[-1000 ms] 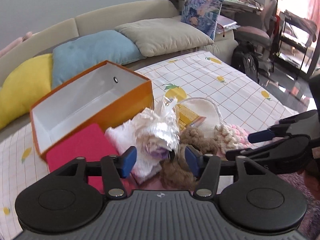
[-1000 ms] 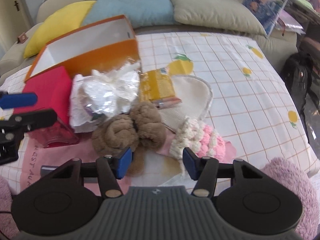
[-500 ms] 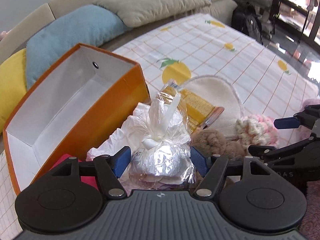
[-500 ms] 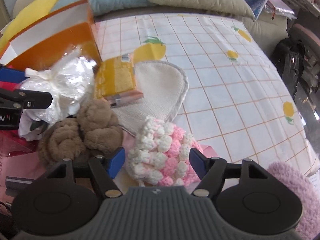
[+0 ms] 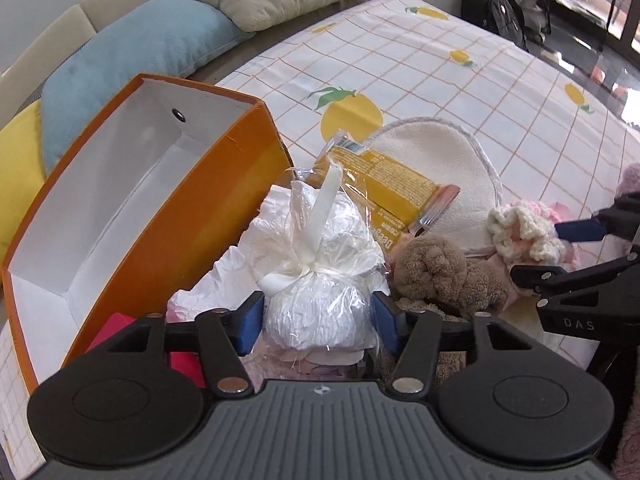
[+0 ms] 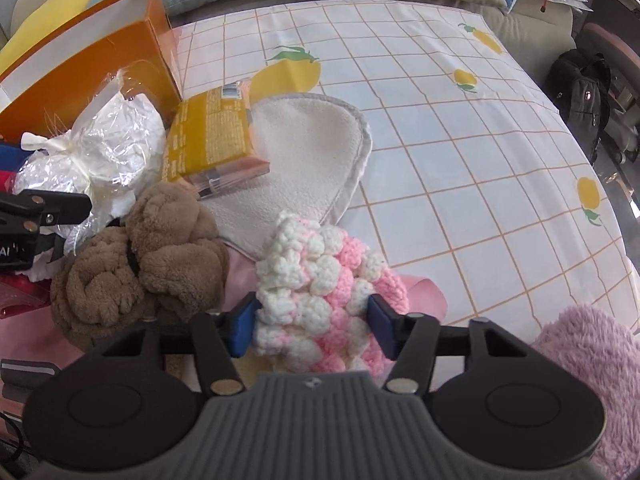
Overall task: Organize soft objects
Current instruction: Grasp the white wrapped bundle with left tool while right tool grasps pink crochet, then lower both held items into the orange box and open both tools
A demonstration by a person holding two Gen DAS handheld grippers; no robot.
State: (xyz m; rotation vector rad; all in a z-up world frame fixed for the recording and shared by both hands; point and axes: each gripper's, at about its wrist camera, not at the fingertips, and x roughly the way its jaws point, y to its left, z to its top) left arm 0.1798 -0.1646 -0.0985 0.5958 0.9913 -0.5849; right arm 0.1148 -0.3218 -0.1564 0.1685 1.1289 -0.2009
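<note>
The left gripper point(image 5: 316, 316) has just been closing and its blue pads now press both sides of a round silvery bundle point(image 5: 318, 316), wrapped in crinkled clear film and tied with a cream ribbon, just beside the open orange box point(image 5: 168, 216). Further from the box, the right gripper point(image 6: 310, 326), also just closing, clamps a knobbly pink-and-white crocheted piece point(image 6: 320, 284), with a brown plush knot point(image 6: 156, 256) between the two.

Both wrist cams: close, steep down, sharing brown plush point(image 5: 444, 268) point(image 6: 160, 248).
</note>
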